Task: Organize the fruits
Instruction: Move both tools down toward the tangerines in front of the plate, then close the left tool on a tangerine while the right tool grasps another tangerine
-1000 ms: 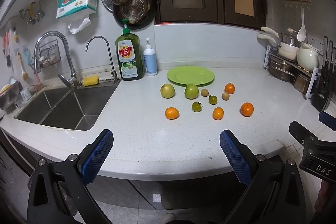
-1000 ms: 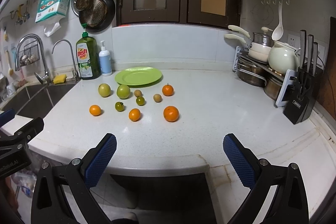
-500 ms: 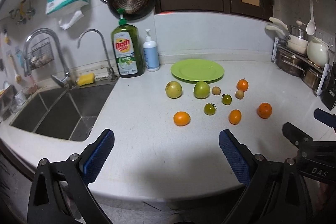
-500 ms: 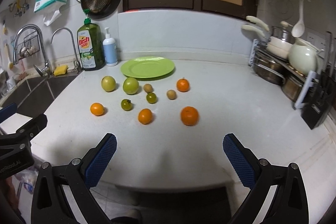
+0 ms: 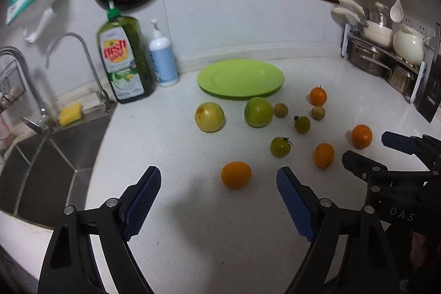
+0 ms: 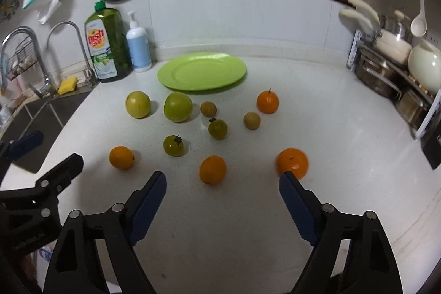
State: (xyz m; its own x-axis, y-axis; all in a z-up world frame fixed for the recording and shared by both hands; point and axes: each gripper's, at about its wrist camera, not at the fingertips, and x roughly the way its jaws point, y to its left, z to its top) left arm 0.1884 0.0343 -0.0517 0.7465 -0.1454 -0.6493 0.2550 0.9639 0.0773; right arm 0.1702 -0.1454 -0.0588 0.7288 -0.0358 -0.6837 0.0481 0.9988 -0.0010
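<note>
Several fruits lie loose on the white counter in front of an empty green plate [image 5: 240,78] [image 6: 201,70]. My left gripper [image 5: 219,177] hovers over the counter, its jaws closing with nothing pressed between them; an orange [image 5: 236,174] lies just beyond its tips. My right gripper [image 6: 222,179] is likewise closing and empty. A small orange [image 6: 212,169] sits just ahead between its tips, and a larger orange [image 6: 292,162] lies by the right fingertip [image 6: 285,179]. Farther back are a yellow-green fruit [image 6: 138,104], a green one [image 6: 178,106], two green tomatoes and two small brown fruits.
A sink [image 5: 41,164] with taps lies at the left. Dish soap [image 5: 125,59] and a pump bottle [image 5: 163,59] stand by the back wall. A pot rack [image 6: 391,65] and a knife block [image 5: 430,90] fill the right side. Each gripper shows at the edge of the other's view.
Both grippers have moved forward and down from beyond the counter's edge to over it, close to the fruits. Their jaws have narrowed.
</note>
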